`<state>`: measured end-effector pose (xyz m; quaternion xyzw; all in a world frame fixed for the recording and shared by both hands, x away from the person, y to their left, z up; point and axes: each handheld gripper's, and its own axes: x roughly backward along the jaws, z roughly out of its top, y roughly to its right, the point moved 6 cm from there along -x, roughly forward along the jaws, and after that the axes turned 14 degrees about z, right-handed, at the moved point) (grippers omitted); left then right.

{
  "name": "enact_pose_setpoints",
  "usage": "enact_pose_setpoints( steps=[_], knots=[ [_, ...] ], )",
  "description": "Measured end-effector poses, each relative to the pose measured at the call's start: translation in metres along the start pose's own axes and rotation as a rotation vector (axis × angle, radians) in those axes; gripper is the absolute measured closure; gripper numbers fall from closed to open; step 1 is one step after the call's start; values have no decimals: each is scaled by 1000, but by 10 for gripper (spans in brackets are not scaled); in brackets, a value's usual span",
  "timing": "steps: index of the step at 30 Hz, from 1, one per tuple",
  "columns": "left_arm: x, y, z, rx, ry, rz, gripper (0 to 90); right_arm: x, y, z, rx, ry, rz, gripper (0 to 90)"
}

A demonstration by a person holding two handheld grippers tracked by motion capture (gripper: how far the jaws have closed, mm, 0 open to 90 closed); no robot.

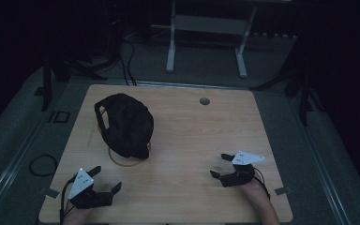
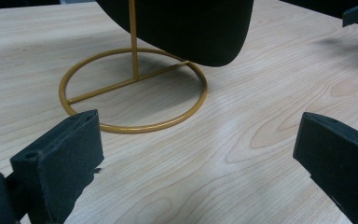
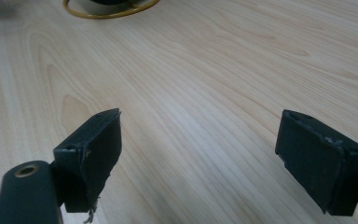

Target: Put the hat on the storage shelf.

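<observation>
Fingers (image 2: 56, 158) of the left gripper (image 1: 107, 180) were spread wide, empty; the right gripper (image 1: 220, 165) likewise. Perched on a thin gold wire ring-base stand (image 2: 135, 88) was the black fabric cap (image 1: 124, 124), just beyond the left gripper. Snagged carelessly, the stand could be toppled.

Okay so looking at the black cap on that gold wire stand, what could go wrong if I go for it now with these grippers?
The black cap sits on a thin gold wire stand with one slim post, so a sideways pull may tip or drag the stand. The cap overhangs the ring base, so the left gripper, jaws open, might catch the wire along with the fabric. The right gripper, also open, is farther away, so steadying the stand may come late.
</observation>
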<state>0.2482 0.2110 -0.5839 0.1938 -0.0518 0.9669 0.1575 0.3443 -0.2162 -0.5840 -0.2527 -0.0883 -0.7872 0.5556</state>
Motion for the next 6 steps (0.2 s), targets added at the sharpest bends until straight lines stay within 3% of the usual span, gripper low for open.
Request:
enact_pose_setpoints(
  steps=[3, 6],
  knots=[
    [0, 1, 0, -4, -2, -1, 18, 2, 2, -2, -8, 12, -8, 143],
    [0, 1, 0, -3, -2, 0, 18, 0, 3, -3, -2, -12, -15, 143]
  ],
)
